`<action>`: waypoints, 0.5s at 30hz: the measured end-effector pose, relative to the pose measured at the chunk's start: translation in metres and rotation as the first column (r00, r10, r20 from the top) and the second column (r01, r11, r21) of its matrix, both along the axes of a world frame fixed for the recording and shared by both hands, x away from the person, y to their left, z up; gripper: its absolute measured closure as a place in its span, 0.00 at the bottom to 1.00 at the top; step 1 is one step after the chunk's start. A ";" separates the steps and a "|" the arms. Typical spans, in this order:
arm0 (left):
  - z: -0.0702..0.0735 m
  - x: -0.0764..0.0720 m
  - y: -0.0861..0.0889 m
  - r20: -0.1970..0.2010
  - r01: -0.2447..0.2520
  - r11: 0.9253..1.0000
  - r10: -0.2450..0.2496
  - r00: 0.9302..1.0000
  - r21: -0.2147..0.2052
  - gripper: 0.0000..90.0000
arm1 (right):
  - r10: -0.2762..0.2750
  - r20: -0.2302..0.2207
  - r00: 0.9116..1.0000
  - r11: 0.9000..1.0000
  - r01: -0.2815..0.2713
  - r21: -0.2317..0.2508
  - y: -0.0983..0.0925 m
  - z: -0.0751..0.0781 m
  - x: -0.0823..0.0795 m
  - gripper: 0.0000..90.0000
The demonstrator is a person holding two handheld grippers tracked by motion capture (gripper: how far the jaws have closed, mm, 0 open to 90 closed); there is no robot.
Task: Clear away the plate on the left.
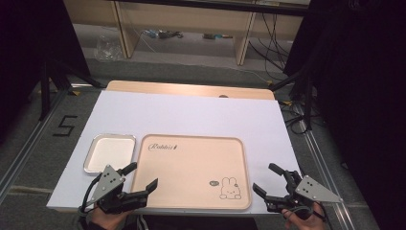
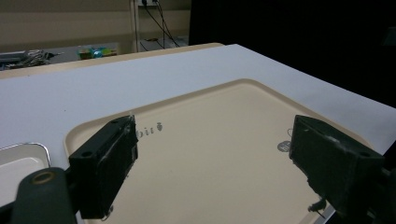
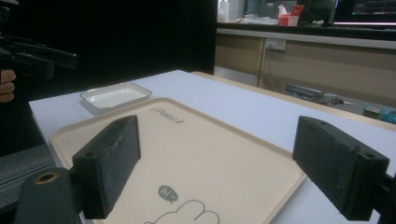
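Both tongs, left tongs (image 1: 142,176) and right tongs (image 1: 264,178), stand wide and empty. Beige tray (image 1: 191,143) looks stiff, light, slick; take its raised near rim.

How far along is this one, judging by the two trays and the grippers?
Nothing looks done yet. The beige tray and the small white tray lie flat, side by side on the white sheet, with nothing on them. In hand: nothing. The left gripper hangs open over the beige tray's near left corner, and the right gripper is open just off its right edge. All handling remains.
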State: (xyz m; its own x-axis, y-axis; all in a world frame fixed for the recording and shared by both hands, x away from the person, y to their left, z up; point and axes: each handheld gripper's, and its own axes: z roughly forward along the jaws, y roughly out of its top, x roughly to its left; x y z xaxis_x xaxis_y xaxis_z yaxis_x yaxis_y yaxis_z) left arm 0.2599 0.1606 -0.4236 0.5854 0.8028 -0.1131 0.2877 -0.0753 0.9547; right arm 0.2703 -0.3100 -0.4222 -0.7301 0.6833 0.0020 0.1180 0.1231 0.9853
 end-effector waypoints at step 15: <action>0.000 0.001 0.000 0.001 -0.003 1.000 0.003 1.000 0.001 0.17 | 0.006 -0.001 1.000 1.000 -0.006 -0.004 0.000 0.000 0.000 0.18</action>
